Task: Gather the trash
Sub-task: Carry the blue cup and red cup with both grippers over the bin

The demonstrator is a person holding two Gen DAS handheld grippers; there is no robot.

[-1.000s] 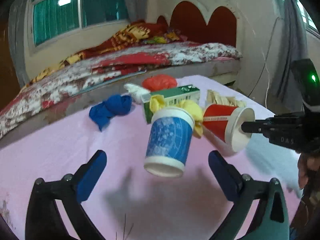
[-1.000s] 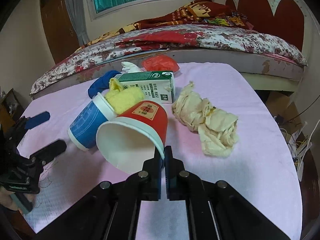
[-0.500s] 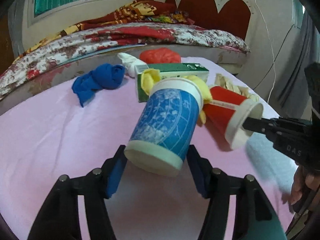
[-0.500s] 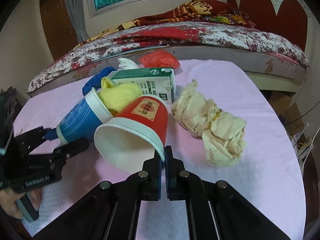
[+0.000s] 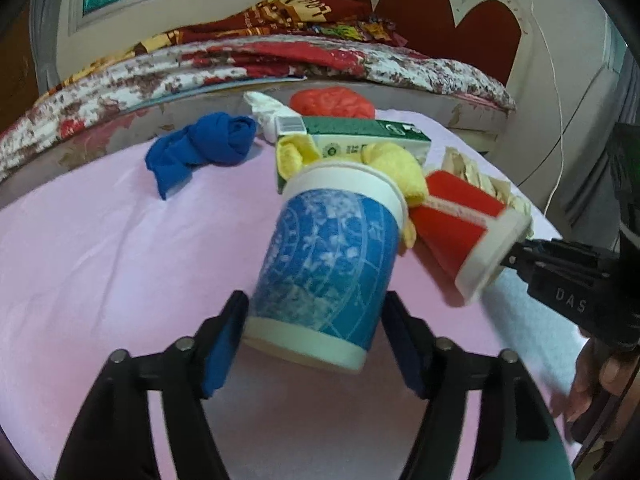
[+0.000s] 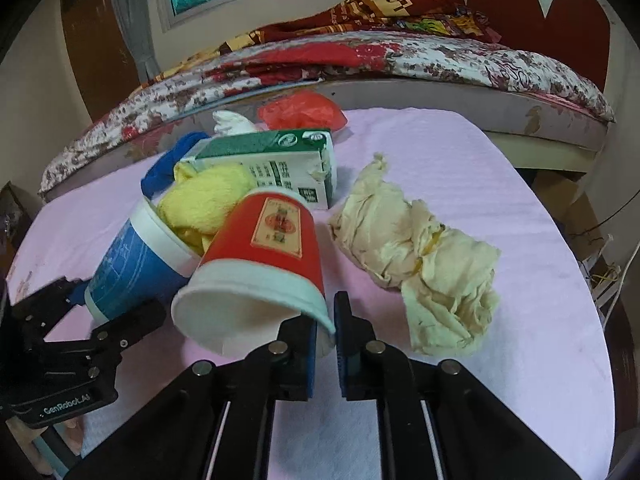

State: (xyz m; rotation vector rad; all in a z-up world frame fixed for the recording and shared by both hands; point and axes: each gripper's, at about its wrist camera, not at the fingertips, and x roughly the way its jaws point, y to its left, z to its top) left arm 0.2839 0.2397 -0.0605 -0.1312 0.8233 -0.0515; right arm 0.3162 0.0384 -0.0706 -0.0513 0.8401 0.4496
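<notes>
On the pink tablecloth [image 6: 460,152], near its front edge, the left gripper [image 5: 316,340] has its blue-padded fingers pressed against both sides of the blue cup [image 5: 324,268], gripping it low by its white base while the cup leans with its mouth pointing away. A yellow cloth [image 6: 204,200] is stuffed in that mouth. Right beside it, the right gripper [image 6: 325,334] has its fingers nearly closed, pinching the rim of the red cup [image 6: 264,252], which lies on its side with its open white mouth toward the gripper. Behind both cups a green and white carton [image 6: 276,160] lies flat. A crumpled cream paper wad [image 6: 424,256] sits toward the right edge, apart from the red cup. Toward the far edge are a knotted blue cloth [image 5: 200,148], an orange-red bag [image 5: 332,102] and something white [image 5: 266,108].
</notes>
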